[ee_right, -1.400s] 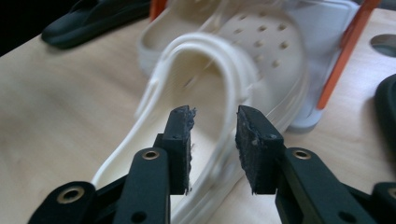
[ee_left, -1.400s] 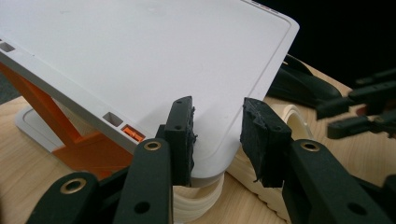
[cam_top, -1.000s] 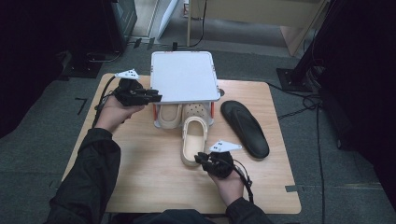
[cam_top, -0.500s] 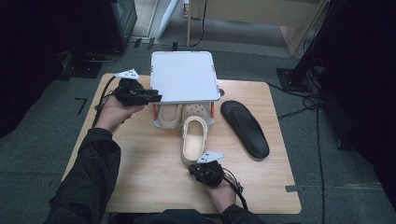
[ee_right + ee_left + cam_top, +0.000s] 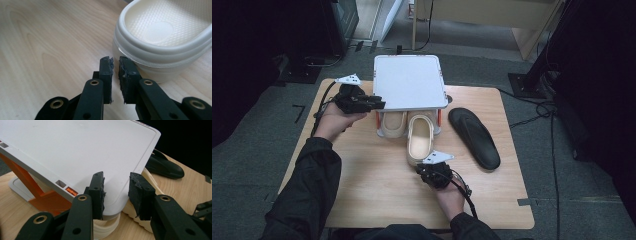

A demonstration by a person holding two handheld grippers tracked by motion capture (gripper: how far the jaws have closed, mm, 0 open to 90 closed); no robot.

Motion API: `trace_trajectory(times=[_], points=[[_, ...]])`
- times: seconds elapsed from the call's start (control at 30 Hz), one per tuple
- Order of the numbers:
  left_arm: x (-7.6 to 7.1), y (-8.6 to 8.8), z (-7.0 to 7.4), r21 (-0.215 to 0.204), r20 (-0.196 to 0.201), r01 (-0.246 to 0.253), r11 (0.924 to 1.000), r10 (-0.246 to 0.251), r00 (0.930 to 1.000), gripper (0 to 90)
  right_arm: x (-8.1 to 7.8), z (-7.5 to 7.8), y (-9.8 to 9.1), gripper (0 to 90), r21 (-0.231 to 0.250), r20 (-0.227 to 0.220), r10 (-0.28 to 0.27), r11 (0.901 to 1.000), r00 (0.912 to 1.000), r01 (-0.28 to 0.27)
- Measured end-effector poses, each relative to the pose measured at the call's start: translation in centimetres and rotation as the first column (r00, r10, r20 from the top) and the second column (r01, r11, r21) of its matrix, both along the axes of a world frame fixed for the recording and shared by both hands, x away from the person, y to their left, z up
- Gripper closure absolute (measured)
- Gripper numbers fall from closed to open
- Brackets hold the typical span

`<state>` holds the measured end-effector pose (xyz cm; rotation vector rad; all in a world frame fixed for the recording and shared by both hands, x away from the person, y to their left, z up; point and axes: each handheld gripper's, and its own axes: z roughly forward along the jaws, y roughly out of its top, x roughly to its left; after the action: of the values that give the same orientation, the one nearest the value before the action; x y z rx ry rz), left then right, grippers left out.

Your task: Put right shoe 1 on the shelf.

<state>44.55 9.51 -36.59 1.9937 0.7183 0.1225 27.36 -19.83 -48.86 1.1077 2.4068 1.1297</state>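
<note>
Cream clog [image 5: 420, 139] at table centre, toe under the rack [image 5: 409, 80], looks light and springy, best pinched at its thick heel rim; right gripper [image 5: 114, 65] closed on nothing at its 6 o'clock; left gripper [image 5: 116, 192] clamps the rack's edge

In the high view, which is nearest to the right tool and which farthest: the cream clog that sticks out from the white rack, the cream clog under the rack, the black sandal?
1. Cream clog sticking out of the white rack: just ahead of the right tool.
2. Long black sandal: on the bare wood, to its right.
3. Cream clog under the rack: left and farther back, by the left tool.
</note>
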Motion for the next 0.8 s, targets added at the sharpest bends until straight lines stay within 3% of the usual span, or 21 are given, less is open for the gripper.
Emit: trace_trajectory(times=[0.6, 0.8], points=[[0.0, 0.0, 0.0, -0.001, 0.000, 0.003, 1.0000, -0.003, 1.0000, 65.6, 4.4, 0.3, -0.7, 80.1, -0.006, 0.009, -0.062, 0.9981, 0.9980, 0.062], [0.1, 0.0, 0.0, 0.000, 0.002, 0.002, 1.0000, -0.002, 1.0000, 65.6, 5.2, 0.6, -0.4, 81.8, -0.025, 0.026, -0.040, 0.9989, 0.9989, 0.041]])
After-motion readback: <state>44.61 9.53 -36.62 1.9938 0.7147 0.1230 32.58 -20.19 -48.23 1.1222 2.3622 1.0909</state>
